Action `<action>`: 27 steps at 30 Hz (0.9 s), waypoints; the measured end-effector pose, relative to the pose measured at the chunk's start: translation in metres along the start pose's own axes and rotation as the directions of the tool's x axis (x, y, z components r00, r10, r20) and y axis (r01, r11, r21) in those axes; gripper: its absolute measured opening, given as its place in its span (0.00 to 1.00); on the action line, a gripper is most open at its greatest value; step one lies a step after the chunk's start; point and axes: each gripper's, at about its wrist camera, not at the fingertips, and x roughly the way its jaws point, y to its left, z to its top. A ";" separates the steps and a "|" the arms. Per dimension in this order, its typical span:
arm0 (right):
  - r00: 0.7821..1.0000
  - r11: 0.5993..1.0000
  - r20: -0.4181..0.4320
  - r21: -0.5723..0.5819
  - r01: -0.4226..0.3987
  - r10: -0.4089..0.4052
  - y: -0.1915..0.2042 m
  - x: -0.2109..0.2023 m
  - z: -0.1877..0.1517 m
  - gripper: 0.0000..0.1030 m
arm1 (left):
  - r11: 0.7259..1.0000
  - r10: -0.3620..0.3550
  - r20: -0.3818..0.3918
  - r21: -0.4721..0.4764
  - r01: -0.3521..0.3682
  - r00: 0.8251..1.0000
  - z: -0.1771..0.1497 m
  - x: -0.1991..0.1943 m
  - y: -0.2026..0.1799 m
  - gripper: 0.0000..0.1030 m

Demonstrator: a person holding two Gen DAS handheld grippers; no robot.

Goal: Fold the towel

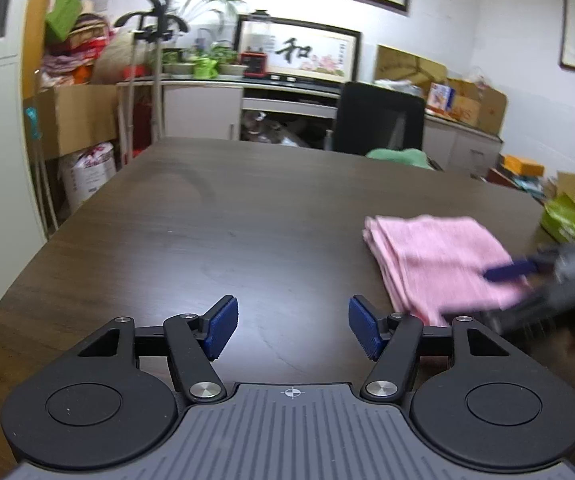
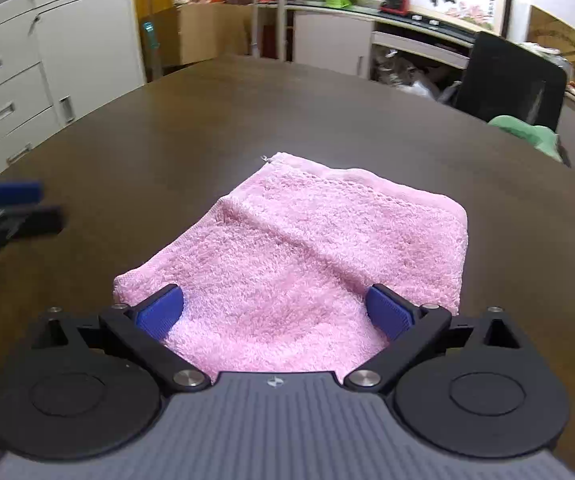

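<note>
A pink towel (image 1: 439, 264) lies folded into a thick square on the dark wooden table (image 1: 227, 220), to the right of my left gripper. My left gripper (image 1: 293, 330) is open and empty, low over bare table near the front edge. In the right wrist view the towel (image 2: 307, 256) fills the middle, and my right gripper (image 2: 275, 312) is open with its blue pads spread over the towel's near edge, gripping nothing. The right gripper also shows blurred in the left wrist view (image 1: 527, 276), over the towel's near right corner. The left gripper shows blurred at the left edge of the right wrist view (image 2: 3, 208).
A black office chair (image 1: 379, 120) with a green cloth (image 1: 399, 158) stands at the table's far side. White cabinets (image 2: 27, 72) stand to the left. Boxes, bags and a low counter with plants (image 1: 207, 60) line the back wall.
</note>
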 end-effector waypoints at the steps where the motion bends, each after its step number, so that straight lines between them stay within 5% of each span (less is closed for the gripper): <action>1: 1.000 1.000 0.005 0.015 0.007 -0.007 -0.006 0.002 0.001 0.97 | 1.000 -0.003 -0.003 0.015 0.003 1.000 -0.001 0.001 -0.004 0.62; 5: 0.999 0.999 0.038 0.043 0.009 -0.011 -0.020 0.005 0.002 0.97 | 0.998 -0.014 -0.008 0.055 0.015 1.000 -0.007 0.004 -0.015 0.62; 10: 0.976 0.990 0.205 0.104 -0.093 0.070 -0.026 -0.048 -0.009 0.97 | 0.994 -0.032 0.009 0.108 0.031 0.999 -0.013 0.002 -0.028 0.69; 15: 0.952 0.994 0.303 0.107 0.019 -0.051 -0.010 -0.103 -0.047 0.99 | 0.991 -0.049 0.041 0.128 0.043 0.998 -0.020 -0.003 -0.043 0.83; 22: 0.965 0.978 0.220 0.186 0.098 -0.139 -0.002 -0.108 -0.098 0.99 | 0.985 -0.048 0.039 0.170 0.040 0.998 -0.031 -0.007 -0.076 0.99; 27: 0.975 0.960 0.124 0.236 0.150 -0.183 -0.012 -0.095 -0.115 0.99 | 0.990 -0.009 -0.003 0.144 0.009 1.000 -0.033 -0.004 -0.085 1.00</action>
